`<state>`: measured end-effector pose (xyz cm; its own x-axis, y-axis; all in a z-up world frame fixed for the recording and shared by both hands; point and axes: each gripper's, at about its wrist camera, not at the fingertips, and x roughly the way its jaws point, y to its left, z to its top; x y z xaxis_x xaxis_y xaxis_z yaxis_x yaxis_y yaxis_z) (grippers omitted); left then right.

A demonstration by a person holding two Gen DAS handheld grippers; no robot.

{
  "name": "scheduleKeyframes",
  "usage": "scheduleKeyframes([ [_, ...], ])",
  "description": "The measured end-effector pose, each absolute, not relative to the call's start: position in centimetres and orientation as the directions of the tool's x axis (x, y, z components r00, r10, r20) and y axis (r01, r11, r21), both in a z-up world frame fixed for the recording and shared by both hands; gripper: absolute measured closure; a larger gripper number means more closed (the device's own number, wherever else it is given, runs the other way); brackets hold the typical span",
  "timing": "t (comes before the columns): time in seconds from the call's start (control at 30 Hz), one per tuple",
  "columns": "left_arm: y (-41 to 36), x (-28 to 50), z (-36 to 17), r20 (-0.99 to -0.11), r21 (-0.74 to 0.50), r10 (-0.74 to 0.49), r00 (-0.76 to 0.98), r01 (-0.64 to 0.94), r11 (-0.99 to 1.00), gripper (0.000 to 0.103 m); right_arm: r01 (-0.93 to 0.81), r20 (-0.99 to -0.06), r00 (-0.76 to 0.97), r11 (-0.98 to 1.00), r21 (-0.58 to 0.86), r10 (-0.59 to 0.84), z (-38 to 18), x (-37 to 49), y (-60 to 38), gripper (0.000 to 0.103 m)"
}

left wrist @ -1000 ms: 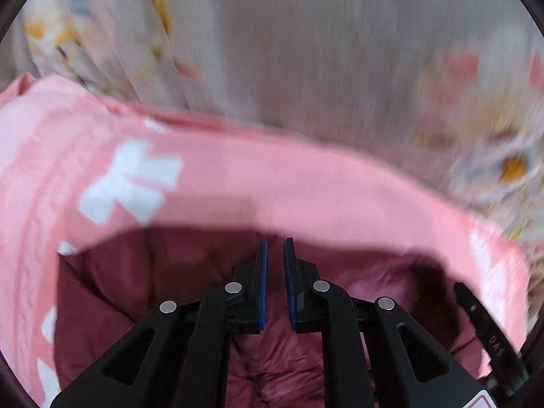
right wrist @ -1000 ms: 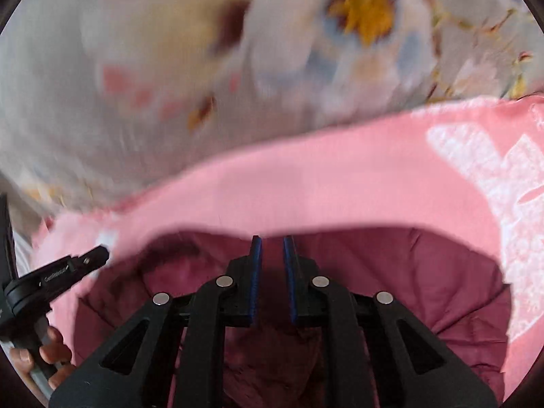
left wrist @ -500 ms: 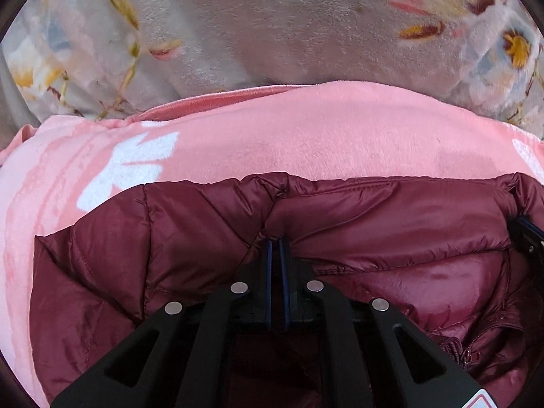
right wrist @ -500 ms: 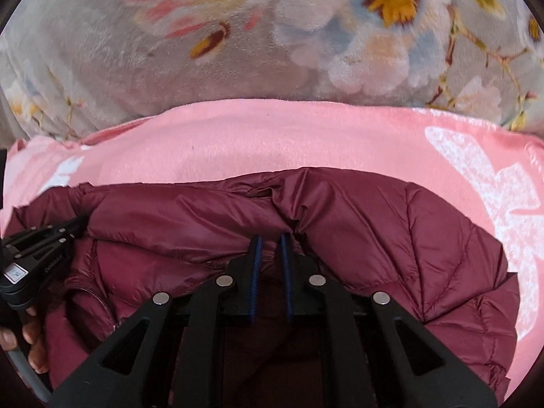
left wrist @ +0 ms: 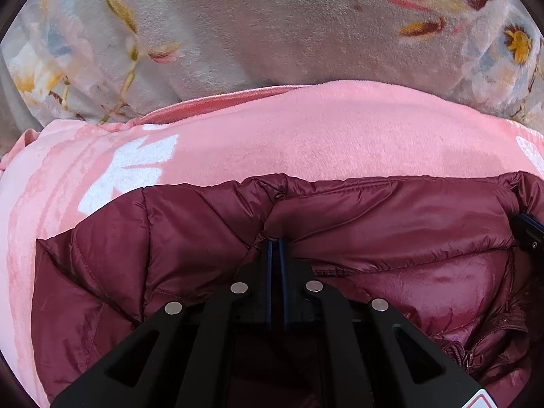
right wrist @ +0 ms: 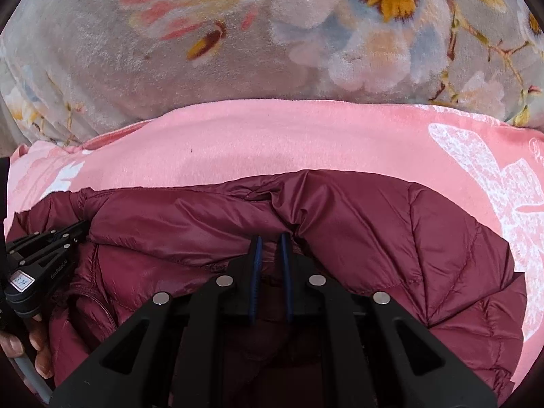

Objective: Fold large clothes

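Both the left gripper [left wrist: 274, 243] and right gripper [right wrist: 271, 238] pinch the jacket [left wrist: 374, 217] on the pink blanket [left wrist: 306, 129], seemingly barely folded.

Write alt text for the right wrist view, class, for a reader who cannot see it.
Right tongs pinch the folded top edge of a maroon puffer jacket lying on a pink blanket. The left tongs grip the same edge at far left, with a floral blanket behind.
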<state>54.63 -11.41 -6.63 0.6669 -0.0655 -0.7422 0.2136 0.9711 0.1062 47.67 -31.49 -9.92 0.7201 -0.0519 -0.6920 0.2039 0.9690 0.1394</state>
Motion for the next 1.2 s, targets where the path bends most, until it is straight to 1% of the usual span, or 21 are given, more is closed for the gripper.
scheduleKeyframes([
  [0.1, -10.3, 53.6, -5.7, -0.741, 0.087, -0.067, 0.668, 0.195, 0.977, 0.095, 0.227, -0.687, 0.726, 0.944, 0.242, 0.001, -8.3, 44.6, -32.5, 0.092],
  [0.17, -8.2, 51.1, -4.1, -0.75, 0.004, -0.133, 0.648, 0.204, 0.979, 0.089, 0.215, -0.666, 0.742, 0.914, 0.343, 0.075, -6.7, 40.3, -33.5, 0.08],
  [0.2, -6.7, 49.2, -3.2, -0.751, -0.035, -0.167, 0.639, 0.214, 0.976, 0.084, 0.213, -0.656, 0.751, 0.911, 0.352, 0.078, -6.0, 37.7, -33.9, 0.07],
  [0.23, -5.4, 47.6, -2.6, -0.75, -0.055, -0.185, 0.635, 0.219, 0.974, 0.077, 0.214, -0.653, 0.754, 0.915, 0.342, 0.068, -5.5, 35.6, -34.2, 0.065],
  [0.27, -3.9, 45.9, -2.1, -0.748, -0.07, -0.199, 0.633, 0.223, 0.972, 0.072, 0.216, -0.657, 0.752, 0.924, 0.316, 0.049, -4.9, 32.3, -34.7, 0.063],
  [0.3, -2.7, 44.6, -1.7, -0.75, -0.075, -0.202, 0.629, 0.223, 0.972, 0.063, 0.219, -0.661, 0.75, 0.927, 0.303, 0.039, -4.7, 30.5, -35.1, 0.058],
  [0.4, 3.1, 38.6, -1.1, -0.774, -0.082, -0.19, 0.605, 0.203, 0.976, 0.051, 0.255, -0.696, 0.718, 0.926, 0.278, 0.012, -4.9, 20.5, -37.1, 0.048],
  [0.5, 8.5, 33.3, -1.8, -0.811, -0.118, -0.186, 0.555, 0.156, 0.981, 0.049, 0.301, -0.73, 0.683, 0.914, 0.273, -0.007, -6.1, 12.2, -38.5, 0.039],
  [0.6, 12.9, 28.6, -3.0, -0.837, -0.196, -0.224, 0.499, 0.11, 0.975, 0.049, 0.333, -0.769, 0.64, 0.9, 0.282, 0.004, -8.0, 5.6, -38.7, 0.038],
  [0.7, 15.9, 24.0, -4.9, -0.853, -0.271, -0.274, 0.444, 0.072, 0.96, 0.049, 0.359, -0.78, 0.621, 0.857, 0.37, 0.076, -10.3, 1.1, -38.3, 0.038],
  [0.77, 16.6, 22.1, -5.9, -0.85, -0.314, -0.309, 0.428, 0.061, 0.947, 0.049, 0.368, -0.76, 0.64, 0.822, 0.435, 0.115, -11.3, -0.6, -37.9, 0.038],
  [0.83, 16.6, 20.4, -6.0, -0.835, -0.321, -0.31, 0.454, 0.056, 0.945, 0.049, 0.357, -0.723, 0.678, 0.801, 0.48, 0.131, -11.3, -1.3, -37.1, 0.032],
  [0.9, 16.0, 19.6, -6.0, -0.827, -0.335, -0.326, 0.457, 0.064, 0.94, 0.049, 0.344, -0.699, 0.698, 0.784, 0.517, 0.154, -11.4, -0.9, -36.4, 0.032],
  [0.93, 15.6, 19.3, -6.0, -0.825, -0.34, -0.334, 0.456, 0.072, 0.938, 0.052, 0.335, -0.688, 0.706, 0.775, 0.536, 0.171, -11.4, -0.5, -36.1, 0.032],
  [0.97, 15.2, 19.1, -6.0, -0.829, -0.327, -0.324, 0.455, 0.076, 0.942, 0.056, 0.336, -0.683, 0.71, 0.769, 0.543, 0.172, -11.5, -0.2, -35.8, 0.032],
  [1.0, 14.5, 18.8, -5.9, -0.834, -0.299, -0.305, 0.46, 0.089, 0.95, 0.071, 0.34, -0.686, 0.71, 0.773, 0.535, 0.162, -11.5, 0.3, -35.4, 0.039],
  [1.03, 14.1, 18.5, -5.7, -0.833, -0.286, -0.303, 0.463, 0.108, 0.952, 0.09, 0.342, -0.689, 0.707, 0.777, 0.529, 0.159, -11.4, 0.5, -35.1, 0.06],
  [1.07, 13.8, 18.3, -5.3, -0.835, -0.267, -0.289, 0.469, 0.115, 0.957, 0.095, 0.346, -0.693, 0.703, 0.775, 0.529, 0.16, -11.4, 0.7, -34.8, 0.076],
  [1.1, 13.7, 17.9, -4.9, -0.831, -0.26, -0.288, 0.475, 0.125, 0.957, 0.099, 0.345, -0.68, 0.714, 0.762, 0.547, 0.165, -11.2, 0.4, -34.6, 0.089],
  [1.13, 13.8, 17.5, -4.3, -0.823, -0.261, -0.293, 0.486, 0.135, 0.956, 0.1, 0.341, -0.667, 0.727, 0.757, 0.557, 0.163, -10.8, -0.1, -34.5, 0.096],
  [1.2, 14.2, 16.1, -2.8, -0.804, -0.268, -0.314, 0.504, 0.164, 0.949, 0.1, 0.317, -0.64, 0.755, 0.773, 0.549, 0.145, -9.1, -1.8, -33.6, 0.098],
])
